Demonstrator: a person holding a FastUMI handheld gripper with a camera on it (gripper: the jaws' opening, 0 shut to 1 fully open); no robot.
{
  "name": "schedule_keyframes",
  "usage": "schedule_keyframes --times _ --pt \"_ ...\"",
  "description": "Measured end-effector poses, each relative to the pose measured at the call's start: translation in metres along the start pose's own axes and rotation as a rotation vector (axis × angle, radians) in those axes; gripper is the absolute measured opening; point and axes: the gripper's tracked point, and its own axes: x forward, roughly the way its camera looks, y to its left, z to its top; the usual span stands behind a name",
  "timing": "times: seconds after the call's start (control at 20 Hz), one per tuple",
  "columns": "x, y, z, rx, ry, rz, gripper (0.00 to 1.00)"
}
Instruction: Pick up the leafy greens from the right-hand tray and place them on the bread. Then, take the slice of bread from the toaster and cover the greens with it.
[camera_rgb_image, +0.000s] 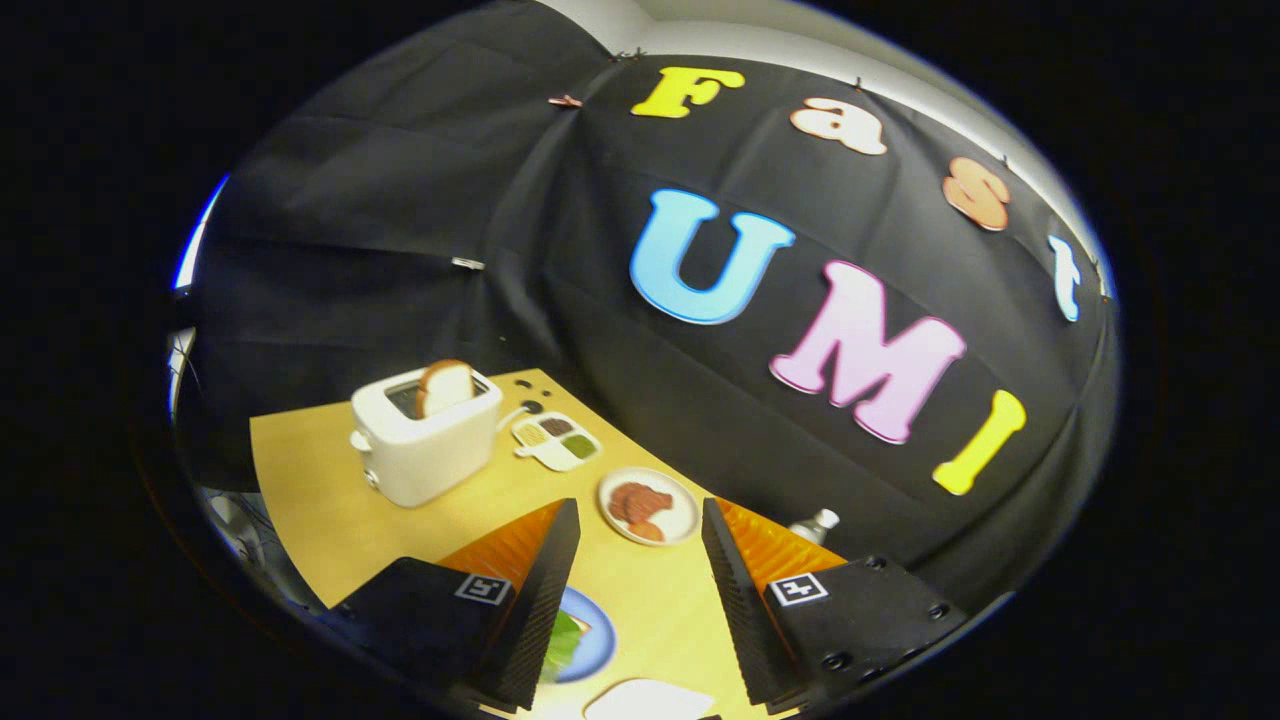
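My gripper is open and held well above the wooden table, with nothing between its fingers. Under the left finger a blue plate carries leafy greens, partly hidden by that finger. A pale flat piece, perhaps a white tray or bread, lies near the base of the fingers. Beyond the left finger stands a white toaster with a slice of bread sticking up out of its slot.
A white plate with brown food lies just beyond the fingertips. A small divided dish sits to the right of the toaster. A bottle top shows past the right finger, by the black cloth wall.
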Motion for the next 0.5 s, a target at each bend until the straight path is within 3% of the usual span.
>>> schedule_keyframes --times 0.15,0.4,0.5 --pt "-0.037 -0.031 -0.010 -0.007 0.015 -0.083 0.78" --pt "-0.061 -0.027 -0.001 -0.005 0.022 -0.102 0.78" --pt "-0.085 -0.044 -0.011 -0.026 0.033 -0.154 0.78"
